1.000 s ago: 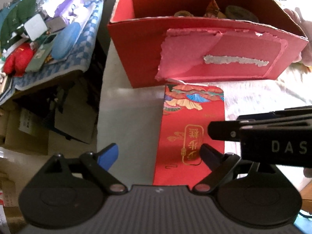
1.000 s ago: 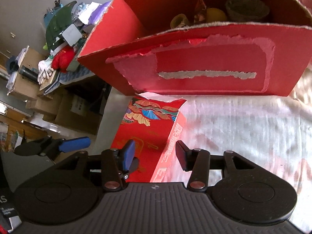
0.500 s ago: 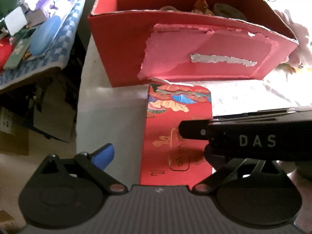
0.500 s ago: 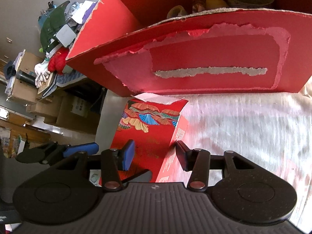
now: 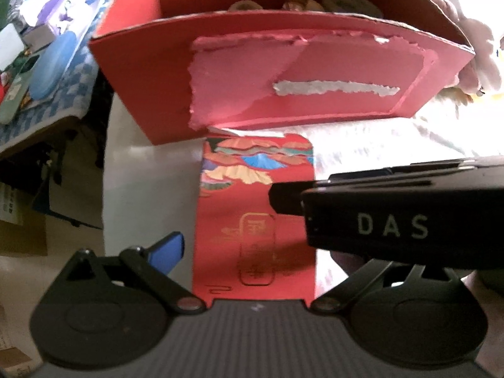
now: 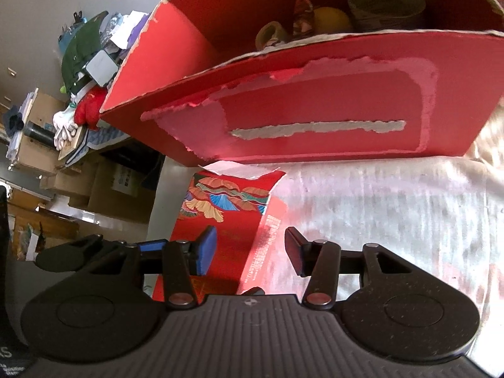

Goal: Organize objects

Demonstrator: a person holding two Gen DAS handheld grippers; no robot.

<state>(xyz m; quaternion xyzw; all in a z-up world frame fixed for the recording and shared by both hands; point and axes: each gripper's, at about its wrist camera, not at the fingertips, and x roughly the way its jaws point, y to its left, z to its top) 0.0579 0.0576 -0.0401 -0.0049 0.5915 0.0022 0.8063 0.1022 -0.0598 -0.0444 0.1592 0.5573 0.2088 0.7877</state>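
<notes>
A: The red packet box [image 5: 255, 220] lay flat on the counter [image 5: 151, 195], its far short end just at the foot of the big red carton [image 5: 302, 63], its long axis running straight away from both sets of fingers.

B: And who was closer to it?

A: The right gripper [image 6: 250, 247]. Its fingers stood spread, one over the box's printed top, the other out over the white cloth [image 6: 393, 208], so the box's right long edge sat between them. They were not pinching anything yet.

B: The left one?

A: The left gripper [image 5: 252, 252] was spread wide as well. Its blue finger [image 5: 167, 249] sat off the box's left edge over bare counter; the other finger was hidden behind the right gripper's body, which crossed the view from the right. The box ran up the middle of that gap.

B: What had changed from a second earlier?

A: The left camera had drawn in and squared up, so the box looked bigger and more centred. The right gripper's body had slid further across and covered more of the box. From the right wrist, the carton had swung up larger, and the box's side wall had come more clearly between the fingers.

B: So the grab would likely come along that right edge?

A: That was the likeliest read, yes.
</notes>
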